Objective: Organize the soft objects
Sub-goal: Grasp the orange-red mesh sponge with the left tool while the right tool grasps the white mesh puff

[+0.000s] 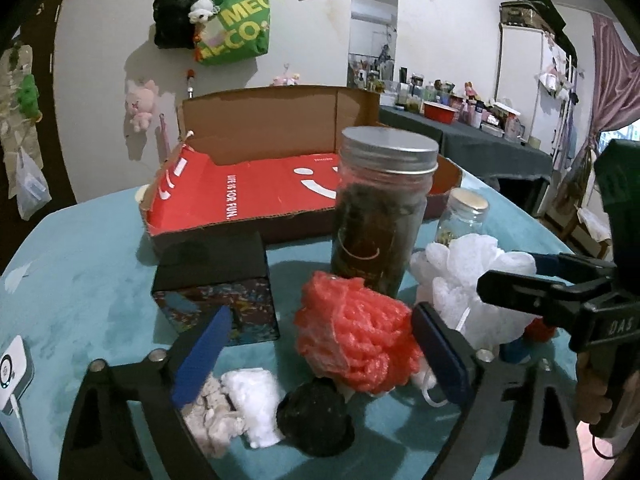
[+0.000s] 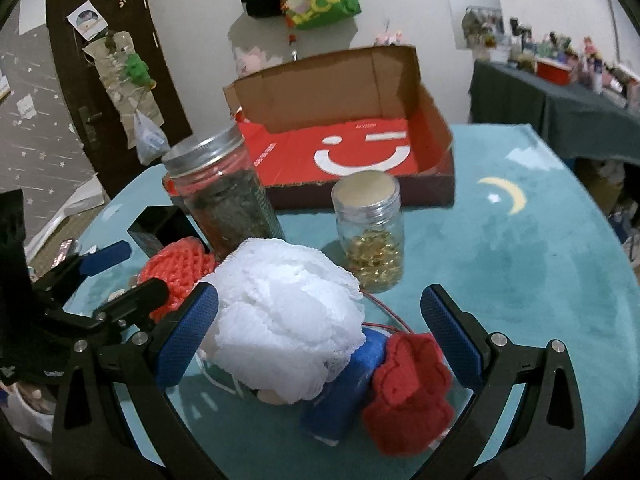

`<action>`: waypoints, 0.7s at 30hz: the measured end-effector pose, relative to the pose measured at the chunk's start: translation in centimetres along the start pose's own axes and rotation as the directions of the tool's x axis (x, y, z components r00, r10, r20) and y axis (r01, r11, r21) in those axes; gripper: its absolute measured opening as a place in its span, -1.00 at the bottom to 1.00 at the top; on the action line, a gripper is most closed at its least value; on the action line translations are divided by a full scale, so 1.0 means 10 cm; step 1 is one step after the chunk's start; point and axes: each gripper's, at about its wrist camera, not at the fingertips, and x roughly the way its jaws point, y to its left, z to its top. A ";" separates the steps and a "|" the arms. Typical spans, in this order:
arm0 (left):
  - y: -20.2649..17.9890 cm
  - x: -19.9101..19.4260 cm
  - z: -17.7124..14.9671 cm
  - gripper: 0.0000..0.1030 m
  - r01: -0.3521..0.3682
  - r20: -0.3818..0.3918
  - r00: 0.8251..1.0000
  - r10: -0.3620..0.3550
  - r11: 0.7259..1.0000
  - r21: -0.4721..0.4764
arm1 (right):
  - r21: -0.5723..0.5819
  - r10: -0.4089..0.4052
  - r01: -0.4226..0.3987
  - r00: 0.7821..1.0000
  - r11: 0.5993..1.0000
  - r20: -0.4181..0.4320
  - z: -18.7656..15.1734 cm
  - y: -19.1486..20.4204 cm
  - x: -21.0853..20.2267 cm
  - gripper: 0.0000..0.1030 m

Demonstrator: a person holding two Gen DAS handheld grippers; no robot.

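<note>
— How many poufs on the teal table (image 2: 520, 264)?
— Two: white mesh pouf (image 2: 288, 320), coral mesh pouf (image 1: 356, 336). Two jars (image 2: 370, 232) behind; one box (image 2: 360, 140).
— Claws?
— Left gripper (image 1: 320, 356) and right gripper (image 2: 320, 336) spread, each straddling a pouf.

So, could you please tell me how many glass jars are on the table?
2. The tall jar with the metal lid stands left, beside the orange mesh puff; the small jar of golden capsules stands right, before the cardboard box.

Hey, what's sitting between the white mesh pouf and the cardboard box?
In the right wrist view, the small glass jar of golden capsules stands between the white mesh pouf and the cardboard box, with the tall dark-filled jar off to the left.
</note>
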 end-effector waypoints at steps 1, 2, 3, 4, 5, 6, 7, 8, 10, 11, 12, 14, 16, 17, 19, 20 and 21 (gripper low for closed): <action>0.00 0.02 0.00 0.68 0.007 -0.007 1.000 -0.006 1.000 0.006 | 0.008 0.024 -0.024 1.000 1.000 -0.018 0.01 -0.02 0.04 1.00; -0.01 0.04 0.00 0.53 0.018 -0.017 1.000 -0.017 1.000 0.011 | 0.018 0.044 -0.043 0.998 0.999 -0.034 0.01 -0.04 0.07 1.00; -0.01 0.07 0.00 0.44 0.038 -0.026 0.999 -0.038 0.999 0.011 | 0.032 0.067 -0.065 0.996 0.997 -0.053 0.01 -0.05 0.11 1.00; -0.01 0.09 0.00 0.24 0.067 -0.039 0.997 -0.066 0.998 0.009 | 0.043 0.082 -0.080 0.995 0.996 -0.064 0.01 -0.07 0.14 0.93; -0.01 0.11 0.00 0.03 0.095 -0.052 0.994 -0.094 0.995 0.006 | 0.056 0.107 -0.103 0.992 0.993 -0.074 0.02 -0.09 0.17 0.86; 0.00 0.13 -0.01 0.03 0.117 -0.061 0.991 -0.117 0.993 -0.003 | 0.075 0.143 -0.137 0.986 0.988 -0.089 0.01 -0.11 0.19 0.64; 0.00 0.12 -0.02 -0.01 0.113 -0.056 0.992 -0.113 0.994 -0.010 | 0.107 0.201 -0.190 0.974 0.976 -0.106 0.00 -0.13 0.22 0.29; 0.01 0.10 -0.02 -0.07 0.116 -0.051 0.992 -0.117 0.993 -0.013 | 0.126 0.227 -0.212 0.967 0.969 -0.113 -0.01 -0.14 0.24 0.19; 0.01 0.06 -0.03 -0.16 0.120 -0.043 0.992 -0.120 0.993 -0.012 | 0.110 0.216 -0.206 0.972 0.972 -0.095 -0.02 -0.11 0.19 -0.03; 0.00 0.04 -0.04 -0.22 0.118 -0.042 0.992 -0.118 0.993 -0.005 | 0.100 0.210 -0.201 0.974 0.975 -0.084 -0.03 -0.09 0.15 -0.07; 0.00 0.02 -0.03 -0.24 0.115 -0.038 0.993 -0.115 0.993 0.004 | 0.092 0.197 -0.190 0.978 0.977 -0.068 -0.05 -0.06 0.10 -0.13; -0.02 -0.04 -0.03 -0.35 0.112 -0.026 0.993 -0.112 0.994 0.012 | 0.076 0.170 -0.166 0.984 0.983 -0.048 -0.06 -0.02 0.03 -0.18; -0.02 -0.09 -0.01 -0.39 0.108 -0.015 0.994 -0.108 0.994 0.017 | 0.049 0.120 -0.119 0.993 0.992 -0.016 -0.08 0.05 -0.05 -0.23; -0.01 -0.12 0.00 -0.42 0.113 -0.007 0.994 -0.113 0.993 0.015 | 0.039 0.104 -0.104 0.995 0.994 -0.001 -0.08 0.08 -0.10 -0.24; 0.00 -0.16 0.03 -0.45 0.126 -0.002 0.992 -0.126 0.992 0.010 | 0.024 0.079 -0.079 0.997 0.997 0.027 -0.07 0.13 -0.18 -0.25; 0.01 -0.17 0.03 -0.46 0.127 0.001 0.992 -0.127 0.992 0.010 | 0.018 0.068 -0.069 0.997 0.997 0.039 -0.06 0.15 -0.21 -0.25; 0.01 -0.18 0.04 -0.47 0.127 0.005 0.992 -0.127 0.992 0.014 | 0.008 0.060 -0.060 0.997 0.998 0.049 -0.06 0.18 -0.24 -0.25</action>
